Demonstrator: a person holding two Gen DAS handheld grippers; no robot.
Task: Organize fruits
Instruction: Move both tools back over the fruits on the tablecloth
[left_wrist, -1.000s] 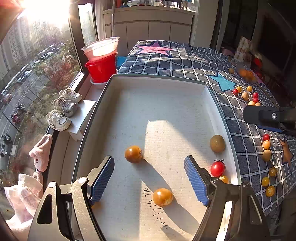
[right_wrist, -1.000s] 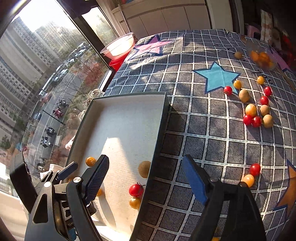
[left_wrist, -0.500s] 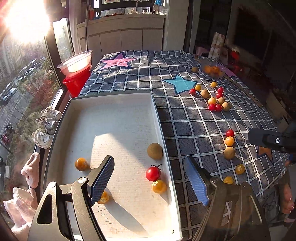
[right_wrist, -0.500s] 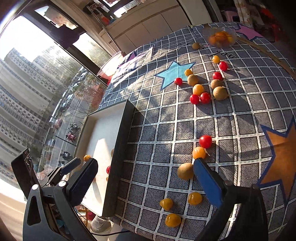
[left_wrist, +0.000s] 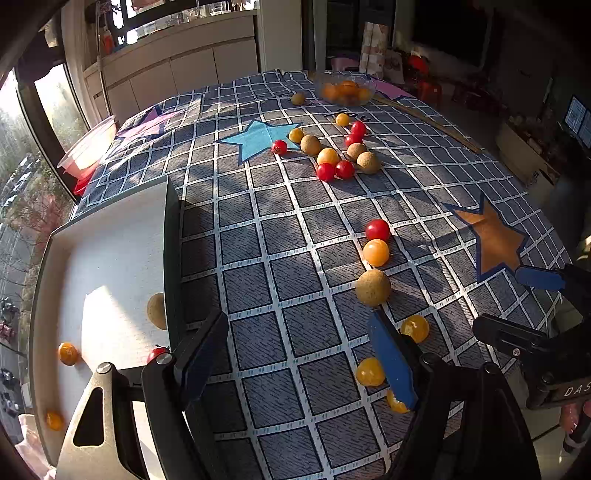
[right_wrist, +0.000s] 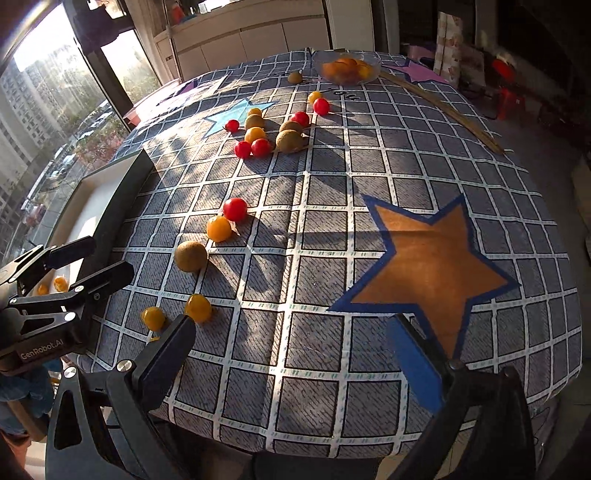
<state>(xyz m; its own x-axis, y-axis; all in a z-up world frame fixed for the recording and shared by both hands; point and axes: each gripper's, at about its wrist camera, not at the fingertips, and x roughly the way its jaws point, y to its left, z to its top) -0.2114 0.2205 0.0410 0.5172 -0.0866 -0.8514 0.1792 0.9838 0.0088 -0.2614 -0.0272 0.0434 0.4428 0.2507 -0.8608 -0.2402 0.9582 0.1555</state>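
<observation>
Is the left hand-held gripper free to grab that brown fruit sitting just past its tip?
Probably yes. The left hand-held gripper is open and empty, and the brown fruit sits in the open on the checked cloth, just ahead to its right. Only a yellow tomato lies nearby.

a checked grey tablecloth (right_wrist: 317, 236) with an orange star (right_wrist: 432, 266) and a blue star (left_wrist: 258, 138); white cabinets (left_wrist: 192, 70) behind; a red bucket (left_wrist: 83, 177) by the window.
</observation>
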